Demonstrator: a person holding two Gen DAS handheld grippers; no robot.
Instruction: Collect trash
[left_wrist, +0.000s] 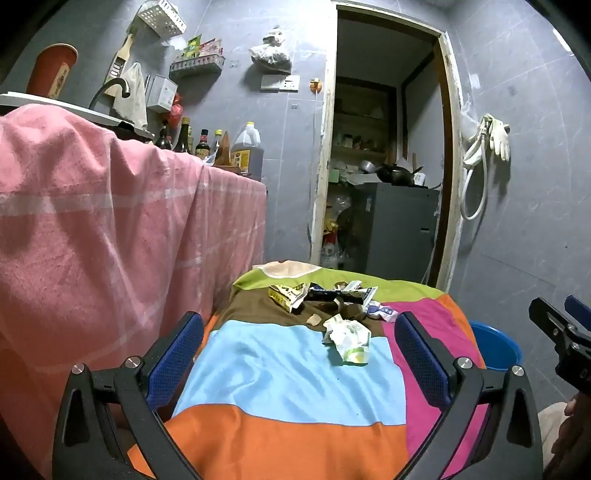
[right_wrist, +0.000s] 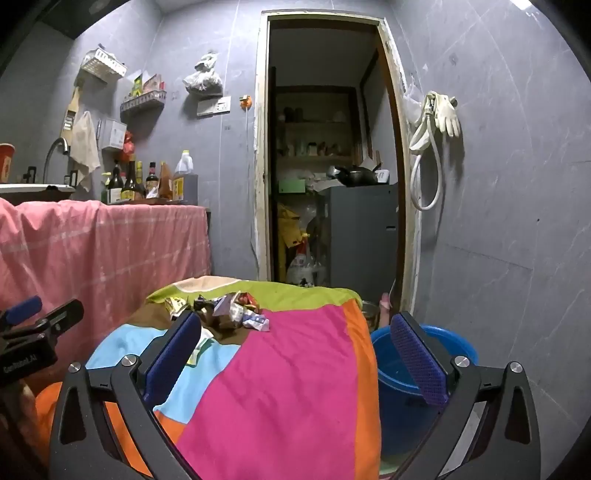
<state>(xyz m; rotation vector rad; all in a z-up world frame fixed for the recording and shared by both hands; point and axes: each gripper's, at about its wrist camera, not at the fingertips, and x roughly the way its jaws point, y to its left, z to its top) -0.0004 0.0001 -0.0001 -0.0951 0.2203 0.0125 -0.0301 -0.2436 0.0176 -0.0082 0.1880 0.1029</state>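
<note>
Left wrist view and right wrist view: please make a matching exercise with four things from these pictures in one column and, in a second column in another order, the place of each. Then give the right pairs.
Things
1. crumpled white and green wrapper
2. round blue plastic bucket
3. pale rubber gloves
4. large plastic jug of dark liquid

Places
A. hanging on the grey wall right of the doorway
B. lying on the patchwork cloth, nearest the left gripper
C. standing on the counter draped in pink cloth
D. on the floor beside the table, to its right

Pairs: 1-B, 2-D, 3-A, 4-C
</note>
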